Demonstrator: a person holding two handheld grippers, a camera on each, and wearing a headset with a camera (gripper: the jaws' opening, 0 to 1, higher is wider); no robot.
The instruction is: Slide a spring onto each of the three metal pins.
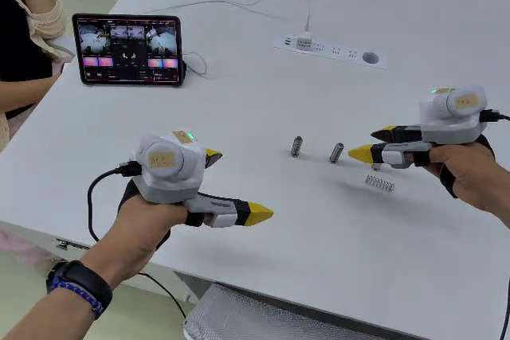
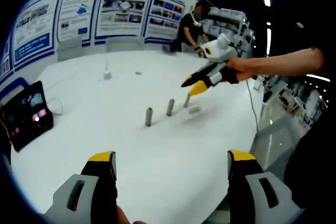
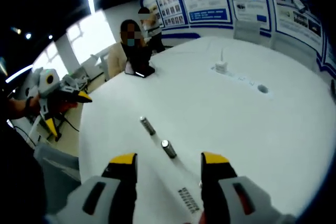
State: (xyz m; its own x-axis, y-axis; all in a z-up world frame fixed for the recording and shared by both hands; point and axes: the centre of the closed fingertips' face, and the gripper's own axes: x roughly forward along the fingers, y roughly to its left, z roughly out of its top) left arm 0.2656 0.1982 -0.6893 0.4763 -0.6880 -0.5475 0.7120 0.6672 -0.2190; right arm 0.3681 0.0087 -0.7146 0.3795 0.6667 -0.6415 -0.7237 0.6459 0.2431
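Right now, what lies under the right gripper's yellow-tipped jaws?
A loose coiled metal spring lies flat on the white table beneath the right gripper. A short metal pin stands just below the lower jaw tip; in the head view that jaw covers most of it.

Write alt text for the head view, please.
Left gripper and right gripper, both open, hover over a white table; two upright pins stand between them, and a loose spring lies near the right gripper. A tablet stands far left.

White table [image 1: 239, 117] bears tablet [image 1: 127, 48], power strip [image 1: 331, 50], pins [image 1: 296, 146], loose spring [image 1: 379, 183].
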